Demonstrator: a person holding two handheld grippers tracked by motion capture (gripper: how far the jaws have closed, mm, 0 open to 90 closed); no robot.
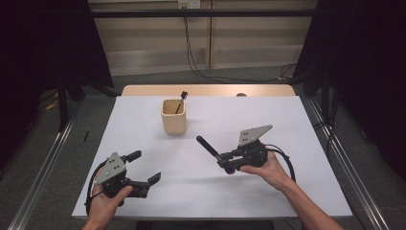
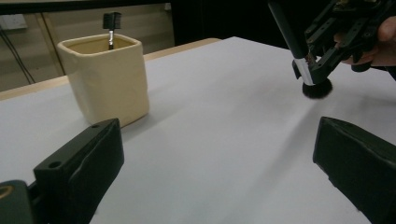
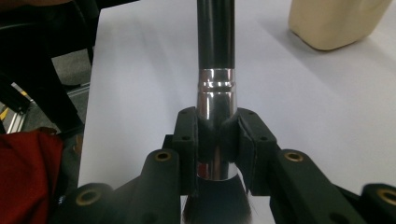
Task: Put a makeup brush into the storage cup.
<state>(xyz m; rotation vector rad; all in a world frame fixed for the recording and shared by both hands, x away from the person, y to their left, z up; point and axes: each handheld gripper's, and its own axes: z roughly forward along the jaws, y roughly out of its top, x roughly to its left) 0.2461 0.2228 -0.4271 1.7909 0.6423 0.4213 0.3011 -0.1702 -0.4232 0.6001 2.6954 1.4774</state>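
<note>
- The right gripper (image 1: 229, 160) was at the right of the white table (image 1: 297, 139), and its jaws were clamped on the silver collar of a makeup brush (image 3: 215, 100).
- The brush's black handle pointed to the far left, toward the cream cup (image 1: 173, 116).
- The cup stood at the far middle, with a thin brush (image 1: 181, 99) inside.
- The left gripper (image 1: 146, 168) was at the near left, with jaws wide apart and nothing between them.
</note>
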